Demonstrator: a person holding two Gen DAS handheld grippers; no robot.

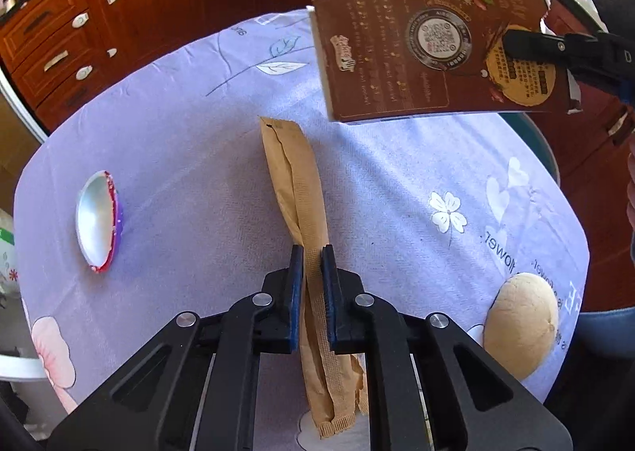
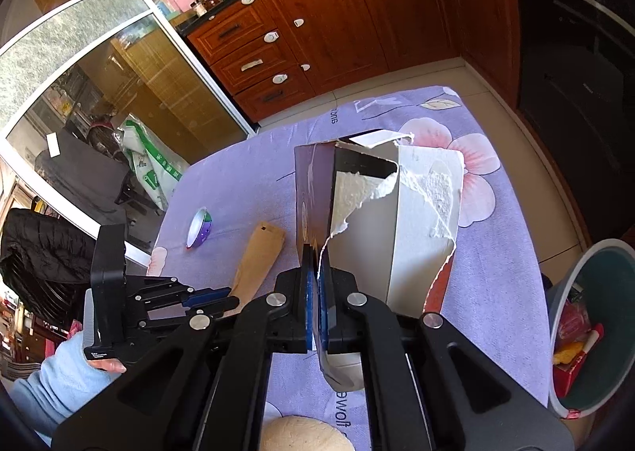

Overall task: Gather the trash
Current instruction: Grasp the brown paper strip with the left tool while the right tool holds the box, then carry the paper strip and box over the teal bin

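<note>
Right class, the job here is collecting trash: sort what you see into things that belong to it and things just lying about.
Part of the job:
torn brown box, held by the right gripper
tan paper wrapper, held by the left gripper
foil lid
bin

Just lying about:
bread roll
kitchen cabinets
black jacket

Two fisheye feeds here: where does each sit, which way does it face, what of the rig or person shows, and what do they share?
Left wrist: on the left gripper, looking steeply down at the purple tablecloth; its jaws pinch a brown paper wrapper; right gripper shows upper right.
Right wrist: on the right gripper, facing cabinets, jaws clamping a torn box; left gripper, blue sleeve, bin visible.
Shared: wrapper, box, foil lid, bun.
</note>
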